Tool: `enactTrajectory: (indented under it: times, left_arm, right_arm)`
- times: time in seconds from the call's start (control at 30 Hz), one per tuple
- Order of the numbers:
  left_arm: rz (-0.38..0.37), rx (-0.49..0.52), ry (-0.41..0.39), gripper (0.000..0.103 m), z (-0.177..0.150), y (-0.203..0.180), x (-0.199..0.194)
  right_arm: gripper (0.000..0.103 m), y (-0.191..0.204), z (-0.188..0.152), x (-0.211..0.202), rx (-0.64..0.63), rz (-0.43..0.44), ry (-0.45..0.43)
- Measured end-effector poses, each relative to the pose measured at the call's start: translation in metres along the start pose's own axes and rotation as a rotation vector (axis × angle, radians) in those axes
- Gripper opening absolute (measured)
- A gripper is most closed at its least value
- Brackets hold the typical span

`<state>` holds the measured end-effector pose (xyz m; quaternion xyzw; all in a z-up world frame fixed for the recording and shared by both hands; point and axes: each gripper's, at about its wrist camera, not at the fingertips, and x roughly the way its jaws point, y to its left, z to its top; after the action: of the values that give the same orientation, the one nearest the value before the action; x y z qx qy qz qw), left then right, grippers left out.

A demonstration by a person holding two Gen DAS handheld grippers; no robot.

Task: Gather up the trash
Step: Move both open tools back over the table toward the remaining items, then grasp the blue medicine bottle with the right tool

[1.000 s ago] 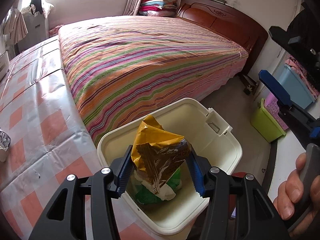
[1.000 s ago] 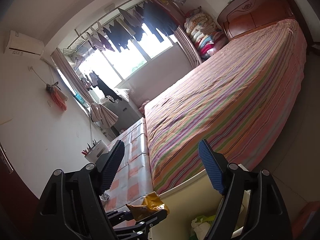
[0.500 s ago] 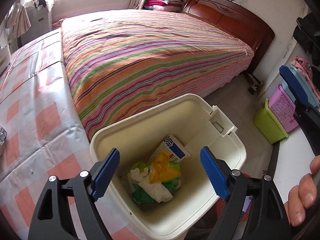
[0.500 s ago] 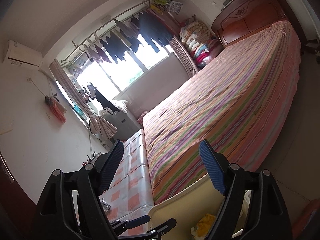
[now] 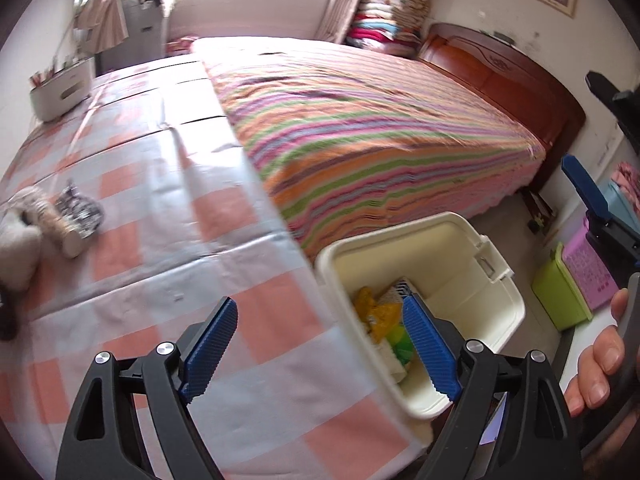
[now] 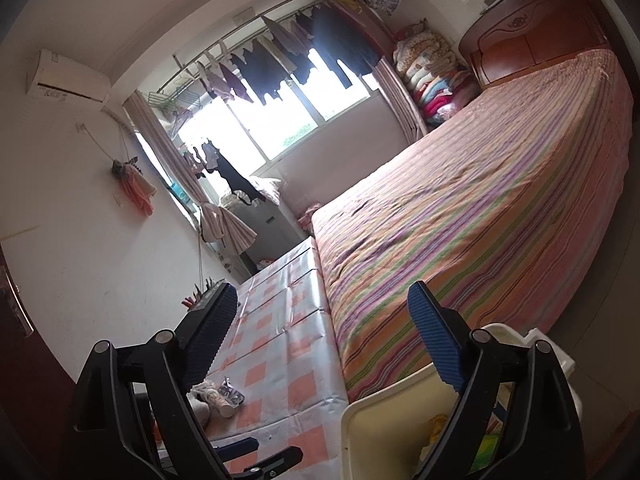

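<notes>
A cream trash bin (image 5: 500,308) stands on the floor against the edge of the checked table (image 5: 260,308). In it lie a yellow snack bag (image 5: 376,308) and green and white wrappers. My left gripper (image 5: 320,348) is open and empty, hovering over the table edge beside the bin. A paper cup and a foil wrapper (image 5: 76,216) lie on the table at the left, next to a white crumpled wad (image 5: 16,244). My right gripper (image 6: 324,340) has nothing between its jaws, which are opening, and it points across the room above the bin (image 6: 384,412). The table trash (image 6: 224,394) shows low in that view.
A bed with a striped cover (image 5: 380,128) runs along the table's far side. A white caddy (image 5: 60,92) stands at the table's far left corner. Green (image 5: 560,296) and purple (image 5: 592,276) boxes sit on the floor right of the bin. A hand (image 5: 600,360) grips the right tool.
My left gripper opened and let the yellow-brown bag fall into the bin, then swung left over the table. My right gripper spread wider and shifted slightly.
</notes>
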<state>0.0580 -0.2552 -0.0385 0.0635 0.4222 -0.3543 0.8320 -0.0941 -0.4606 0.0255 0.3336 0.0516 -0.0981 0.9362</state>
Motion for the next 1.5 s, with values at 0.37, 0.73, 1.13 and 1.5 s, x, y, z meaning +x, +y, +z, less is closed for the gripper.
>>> enactTrajectory:
  times: [0.37, 0.73, 1.13, 1.5]
  left_arm:
    - [0.150, -0.236, -0.077, 0.082, -0.042, 0.122, -0.057]
    - [0.288, -0.452, -0.090, 0.082, -0.091, 0.231, -0.100]
    - [0.341, -0.552, -0.118, 0.082, -0.121, 0.285, -0.135]
    - [0.348, -0.591, -0.110, 0.082, -0.136, 0.305, -0.146]
  right_arm:
    - [0.086, 0.124, -0.066, 0.062, -0.227, 0.207, 0.219]
    - [0.086, 0.214, -0.132, 0.102, -0.360, 0.368, 0.422]
    - [0.085, 0.289, -0.205, 0.170, -0.518, 0.510, 0.724]
    - [0.083, 0.325, -0.251, 0.211, -0.679, 0.516, 0.915]
